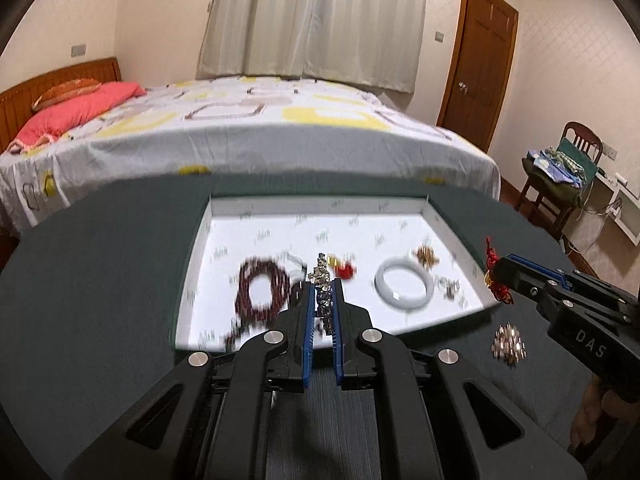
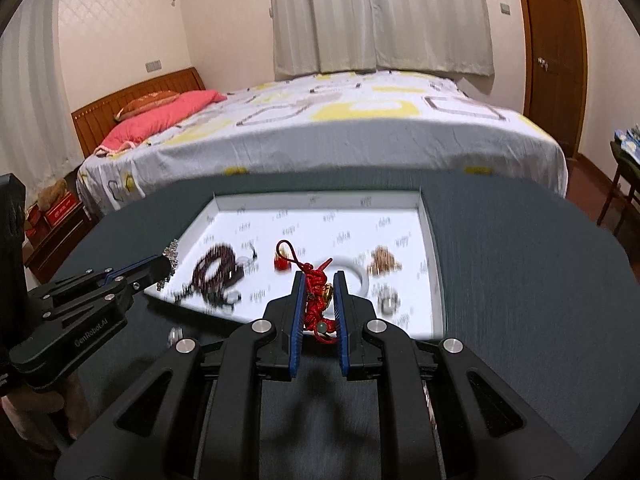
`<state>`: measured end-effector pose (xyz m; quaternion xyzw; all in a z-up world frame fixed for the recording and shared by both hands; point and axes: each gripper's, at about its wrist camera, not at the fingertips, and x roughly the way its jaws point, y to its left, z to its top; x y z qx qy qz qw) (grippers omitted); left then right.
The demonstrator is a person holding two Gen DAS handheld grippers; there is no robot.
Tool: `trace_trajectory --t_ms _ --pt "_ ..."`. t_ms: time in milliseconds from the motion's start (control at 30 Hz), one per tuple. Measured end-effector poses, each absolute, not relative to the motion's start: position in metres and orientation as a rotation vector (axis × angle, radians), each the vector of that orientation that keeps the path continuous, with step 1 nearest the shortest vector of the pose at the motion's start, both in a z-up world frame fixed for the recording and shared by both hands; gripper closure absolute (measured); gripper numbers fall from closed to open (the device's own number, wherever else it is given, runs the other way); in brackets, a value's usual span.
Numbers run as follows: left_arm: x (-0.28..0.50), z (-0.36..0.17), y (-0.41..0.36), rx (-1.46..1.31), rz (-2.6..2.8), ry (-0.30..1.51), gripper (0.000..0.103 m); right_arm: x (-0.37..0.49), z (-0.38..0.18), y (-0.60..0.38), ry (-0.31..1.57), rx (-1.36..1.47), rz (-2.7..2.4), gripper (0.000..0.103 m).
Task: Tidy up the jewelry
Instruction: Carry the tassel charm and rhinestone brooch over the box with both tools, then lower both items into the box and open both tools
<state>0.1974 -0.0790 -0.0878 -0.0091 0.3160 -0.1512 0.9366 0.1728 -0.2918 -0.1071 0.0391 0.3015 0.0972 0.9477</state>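
Left gripper [image 1: 323, 298] fingers clamp a silver chain [image 1: 322, 280], right gripper [image 2: 319, 294] fingers clamp a red knotted cord [image 2: 314, 292], above the tray [image 1: 320, 204].

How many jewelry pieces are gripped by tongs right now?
2: a silver chain in the left tongs, and a red knotted cord charm in the right tongs. Other pieces lie in the white tray.

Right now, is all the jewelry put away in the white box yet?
Not yet. Already in the white tray: dark bead bracelet, pale bangle, small red charm, gold piece. In hand: the left gripper is shut on a silver chain, the right gripper on a red knotted cord. Left: a shiny cluster lies on the dark table.
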Motion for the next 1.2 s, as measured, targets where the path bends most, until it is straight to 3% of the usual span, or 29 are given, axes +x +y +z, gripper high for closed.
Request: trace_trajectory --t_ms 333,733,1200 --pt "0.260 -0.086 -0.077 0.006 -0.258 0.608 0.095 0.240 -0.099 -0.281 0.557 0.052 0.190 0.089" --pt "0.326 -0.130 -0.071 0.029 -0.200 0.735 0.095 0.309 -0.145 -0.268 0.671 0.021 0.163 0.089" --pt "0.344 -0.144 -0.063 0.001 -0.177 0.833 0.091 0.332 -0.163 -0.264 0.782 -0.005 0.135 0.087"
